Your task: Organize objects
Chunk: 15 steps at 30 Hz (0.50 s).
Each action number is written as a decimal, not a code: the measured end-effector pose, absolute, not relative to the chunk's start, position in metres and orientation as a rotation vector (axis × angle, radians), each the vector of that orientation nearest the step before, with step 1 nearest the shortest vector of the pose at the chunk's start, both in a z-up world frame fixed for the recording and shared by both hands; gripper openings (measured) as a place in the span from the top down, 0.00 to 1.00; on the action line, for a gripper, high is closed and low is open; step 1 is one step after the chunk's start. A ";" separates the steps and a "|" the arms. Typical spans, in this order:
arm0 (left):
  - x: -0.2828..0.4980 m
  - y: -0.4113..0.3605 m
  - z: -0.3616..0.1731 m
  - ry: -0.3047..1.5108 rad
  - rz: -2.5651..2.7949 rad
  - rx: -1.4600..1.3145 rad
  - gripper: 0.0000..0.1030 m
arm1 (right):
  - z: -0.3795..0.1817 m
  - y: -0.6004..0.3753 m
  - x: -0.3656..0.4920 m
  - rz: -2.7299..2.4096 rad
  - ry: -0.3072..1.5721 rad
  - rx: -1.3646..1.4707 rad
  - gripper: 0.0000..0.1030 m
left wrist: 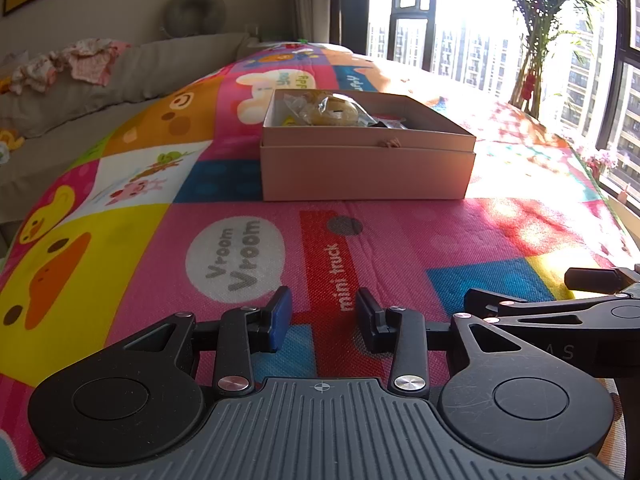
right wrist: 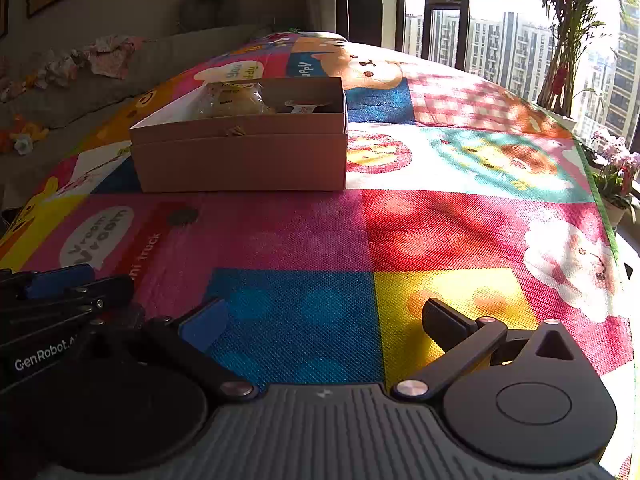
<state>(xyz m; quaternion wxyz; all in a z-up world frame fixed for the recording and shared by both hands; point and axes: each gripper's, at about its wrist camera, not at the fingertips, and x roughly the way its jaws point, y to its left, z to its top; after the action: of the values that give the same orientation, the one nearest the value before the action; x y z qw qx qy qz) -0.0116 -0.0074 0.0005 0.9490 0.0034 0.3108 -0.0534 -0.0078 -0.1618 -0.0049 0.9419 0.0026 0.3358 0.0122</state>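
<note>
- Resting flat: colourful cartoon-print play mat [left wrist: 120, 248], woven-look surface w/ patchwork squares (yellow duck, pink pig, red "mini truck" panel, "Vroom Vroom" bubble); sun patches on its window side.
- Pale pink rectangular cardboard box [left wrist: 368, 168], lid off, standing upright on the mat, well apart from both claws; seen centre in left wrist view, up-left in right wrist view. Small string knot on its front wall at the seam.
- Box contents: clear plastic packet w/ brownish round item [left wrist: 338, 114] lying inside toward the left-rear; other small bits beside it, too small to tell.
- Left claw [left wrist: 323, 314]: black linkage arms, blue pad on one finger [left wrist: 280, 316]; jaws about half open, nothing between them, low over the red "mini truck" panel. Whether the tips touch the mat, cannot tell.
- Right claw [right wrist: 324, 320]: same build, blue pad on left finger [right wrist: 202, 326]; jaws spread wide, empty, over the blue and yellow squares. Just beside the left claw; each shows at the edge of the other's view.
- Grey sofa [left wrist: 92, 92] beyond the mat's left edge, w/ crumpled pink floral cloth [left wrist: 68, 66] on it.
- Tall windows [left wrist: 460, 40] at rear-right, high-rise blocks outside; green palm-type potted plant [left wrist: 548, 20] by the glass; pink flowering plant [right wrist: 616, 168] at the mat's right edge.
</note>
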 end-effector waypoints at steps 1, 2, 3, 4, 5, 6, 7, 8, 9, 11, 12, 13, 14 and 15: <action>-0.012 -0.007 0.001 0.632 -0.110 0.004 0.61 | -0.005 -0.162 -0.008 0.025 0.685 0.005 0.00; -0.012 -0.007 0.000 0.633 -0.110 0.002 0.61 | -0.005 -0.161 -0.008 0.025 0.685 0.005 0.00; -0.012 -0.007 0.000 0.633 -0.110 0.002 0.61 | -0.005 -0.161 -0.008 0.025 0.685 0.005 0.00; -0.011 -0.007 0.000 0.633 -0.109 0.004 0.61 | -0.005 -0.161 -0.008 0.025 0.685 0.005 0.00; -0.012 -0.007 0.000 0.633 -0.109 0.006 0.61 | -0.005 -0.161 -0.008 0.025 0.685 0.005 0.00; -0.012 -0.008 0.000 0.632 -0.108 0.008 0.61 | -0.005 -0.161 -0.008 0.025 0.685 0.005 0.00; -0.012 -0.008 0.000 0.632 -0.108 0.009 0.61 | -0.005 -0.161 -0.008 0.025 0.685 0.005 0.00; -0.011 -0.008 0.000 0.632 -0.107 0.010 0.61 | -0.005 -0.161 -0.008 0.025 0.685 0.005 0.00; -0.011 -0.008 0.000 0.632 -0.107 0.010 0.61 | -0.005 -0.161 -0.008 0.025 0.685 0.005 0.00; -0.011 -0.008 0.000 0.633 -0.108 0.009 0.61 | -0.005 -0.161 -0.008 0.025 0.685 0.005 0.00; -0.011 -0.007 0.000 0.633 -0.108 0.007 0.61 | -0.005 -0.161 -0.008 0.025 0.684 0.005 0.00; -0.011 -0.008 0.000 0.633 -0.108 0.009 0.61 | -0.005 -0.161 -0.008 0.025 0.684 0.006 0.00; -0.011 -0.008 0.000 0.633 -0.107 0.011 0.61 | -0.005 -0.161 -0.008 0.024 0.684 0.004 0.00; -0.011 -0.008 0.000 0.633 -0.106 0.013 0.61 | -0.005 -0.161 -0.008 0.025 0.685 0.005 0.00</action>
<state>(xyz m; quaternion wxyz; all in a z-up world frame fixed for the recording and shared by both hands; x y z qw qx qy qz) -0.0113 -0.0080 0.0002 0.9490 0.0063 0.3109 -0.0523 -0.0076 -0.1613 -0.0051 0.9419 0.0025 0.3356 0.0121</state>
